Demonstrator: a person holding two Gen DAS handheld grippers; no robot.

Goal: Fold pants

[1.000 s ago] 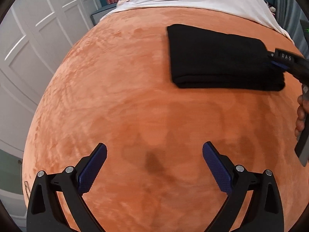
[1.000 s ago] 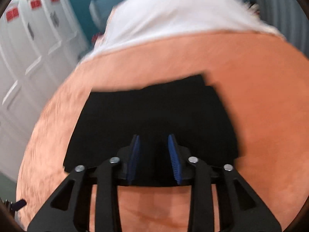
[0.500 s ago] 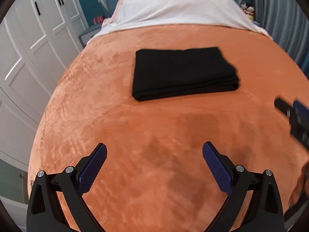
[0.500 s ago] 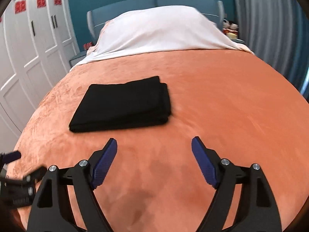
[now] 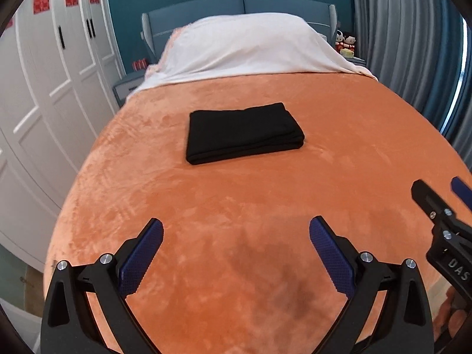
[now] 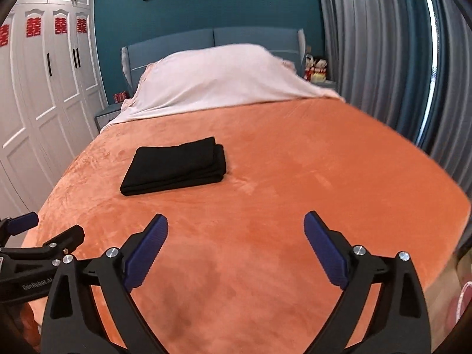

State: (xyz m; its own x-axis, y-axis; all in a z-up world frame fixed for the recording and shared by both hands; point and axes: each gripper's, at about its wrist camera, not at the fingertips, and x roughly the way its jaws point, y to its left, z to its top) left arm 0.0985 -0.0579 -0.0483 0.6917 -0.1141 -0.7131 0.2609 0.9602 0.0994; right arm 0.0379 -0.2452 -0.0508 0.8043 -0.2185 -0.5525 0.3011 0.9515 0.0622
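The black pants [image 5: 242,132] lie folded into a neat flat rectangle on the orange bedspread [image 5: 236,206], toward the left-middle of the bed; they also show in the right wrist view [image 6: 177,165]. My left gripper [image 5: 236,236] is open and empty, held well back from the pants near the foot of the bed. My right gripper [image 6: 236,233] is open and empty too, also far back from the pants. The right gripper shows at the right edge of the left wrist view [image 5: 442,203]; the left gripper shows at the left edge of the right wrist view [image 6: 41,230].
A white-covered pillow mound [image 5: 250,47] lies at the blue headboard [image 6: 206,38]. White wardrobe doors [image 5: 44,88] stand close along the bed's left side. Grey curtains [image 6: 383,59] hang on the right. Small nightstands [image 5: 126,88] flank the headboard.
My right gripper let go of the pants, opened, and drew back toward the foot of the bed. My left gripper also pulled back and tilted up. The pants stay folded in place.
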